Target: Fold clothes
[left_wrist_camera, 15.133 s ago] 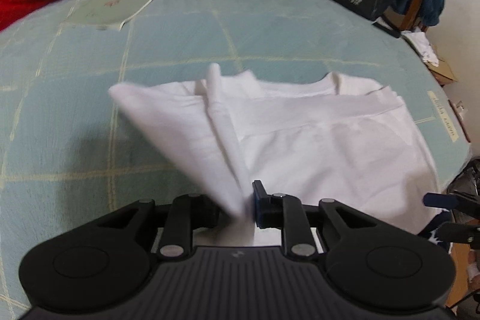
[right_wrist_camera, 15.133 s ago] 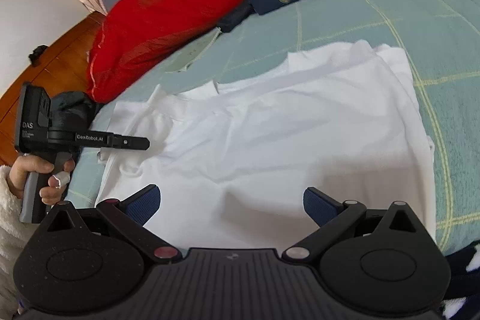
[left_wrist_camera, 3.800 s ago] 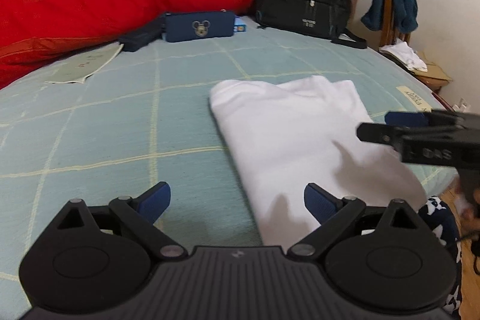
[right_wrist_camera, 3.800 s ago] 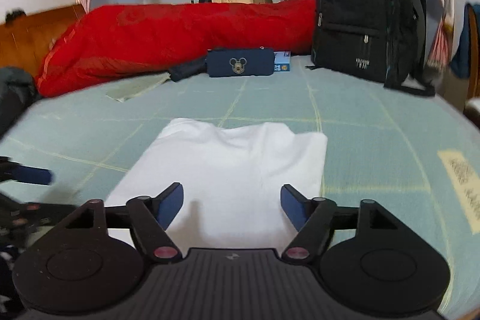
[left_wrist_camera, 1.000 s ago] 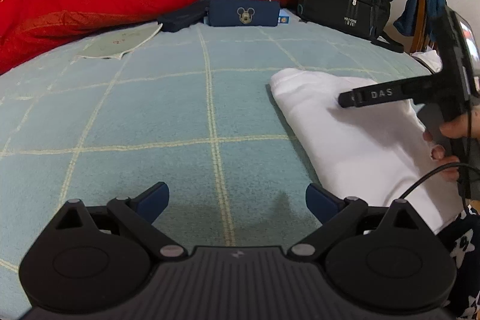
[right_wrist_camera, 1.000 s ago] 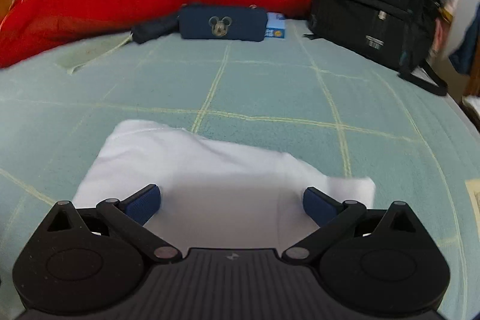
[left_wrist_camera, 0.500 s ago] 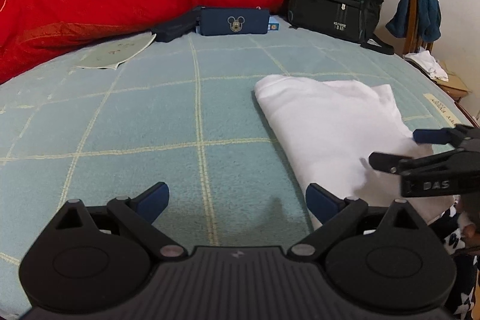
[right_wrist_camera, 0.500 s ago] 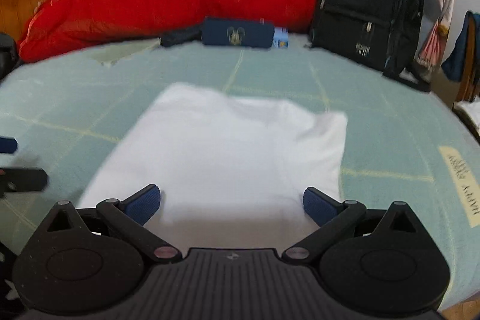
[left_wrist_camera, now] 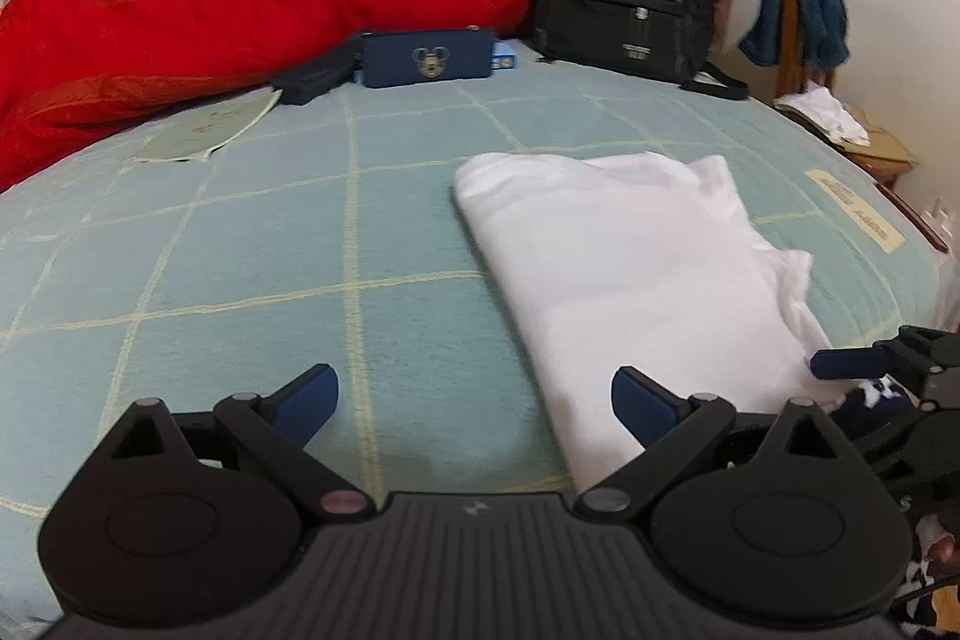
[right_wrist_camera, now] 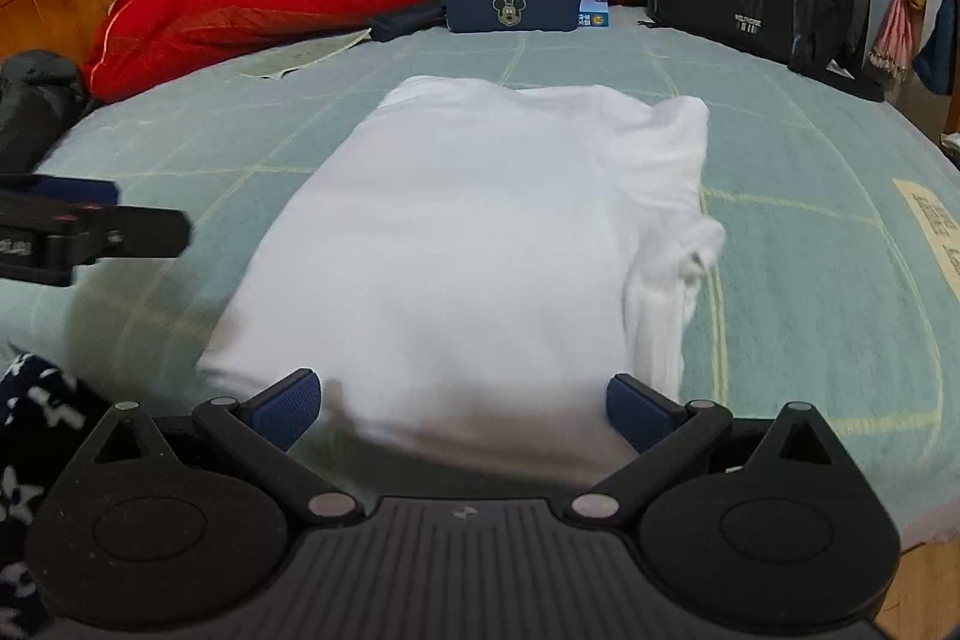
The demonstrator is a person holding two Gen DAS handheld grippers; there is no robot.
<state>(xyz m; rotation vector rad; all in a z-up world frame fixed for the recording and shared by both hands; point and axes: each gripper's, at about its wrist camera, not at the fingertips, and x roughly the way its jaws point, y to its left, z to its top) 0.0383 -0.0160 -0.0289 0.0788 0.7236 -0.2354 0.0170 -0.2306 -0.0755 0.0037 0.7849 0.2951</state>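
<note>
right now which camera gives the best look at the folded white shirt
The right wrist view: the folded white shirt lies centred ahead, showing its whole top and the bunched layers along its right edge. The left wrist view catches it off to the right, at a slant, its near end partly hidden behind the left tool.

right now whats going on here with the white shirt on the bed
A person is folding clothes on a bed with a handheld tool in each hand. The white shirt lies folded into a compact rectangle on the green checked bedspread, though one side edge looks a bit bunched. Both the left tool and the right tool are open and hold nothing; the right one sits at the shirt's near edge, the left one off to its side over the bedspread.
</note>
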